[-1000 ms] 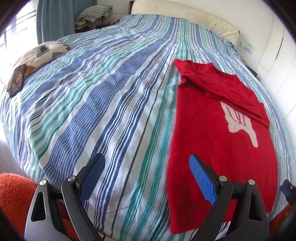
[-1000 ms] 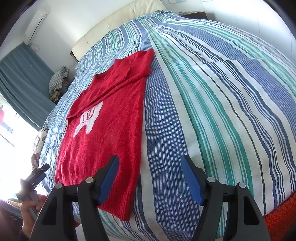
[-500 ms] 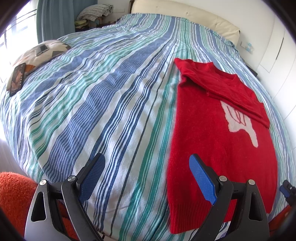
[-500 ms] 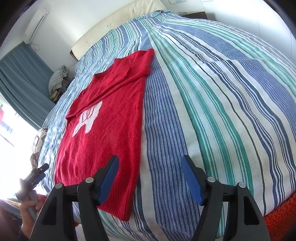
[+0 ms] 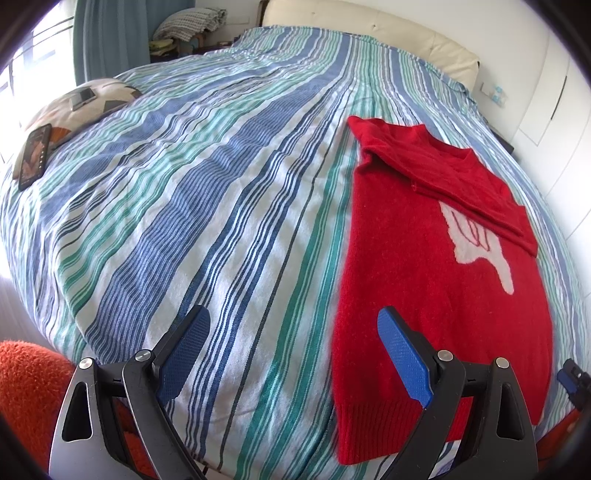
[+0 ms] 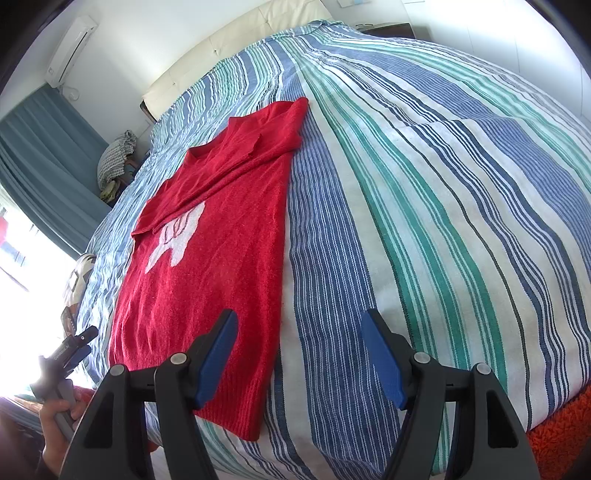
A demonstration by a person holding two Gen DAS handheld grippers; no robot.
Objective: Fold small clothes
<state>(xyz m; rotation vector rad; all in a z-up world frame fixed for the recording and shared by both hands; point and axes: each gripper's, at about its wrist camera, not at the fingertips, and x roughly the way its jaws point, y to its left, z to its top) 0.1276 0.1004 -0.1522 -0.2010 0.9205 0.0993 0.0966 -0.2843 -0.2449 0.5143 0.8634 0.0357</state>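
Observation:
A red sweater with a white motif lies flat on the striped bed, both sleeves folded across its chest. In the left wrist view my left gripper hangs open above the bed's near edge, its right pad over the sweater's lower left corner. The sweater fills the left half of the right wrist view. My right gripper is open there too, left pad above the hem's right corner and right pad over bare bedspread. Neither gripper holds anything. The left gripper also shows at the far left of the right wrist view, in a hand.
The striped bedspread covers a wide bed with a cream headboard. A patterned cushion and a phone lie at the bed's left side. Orange fluffy fabric sits below the near edge. Curtains and a heap of clothes stand behind.

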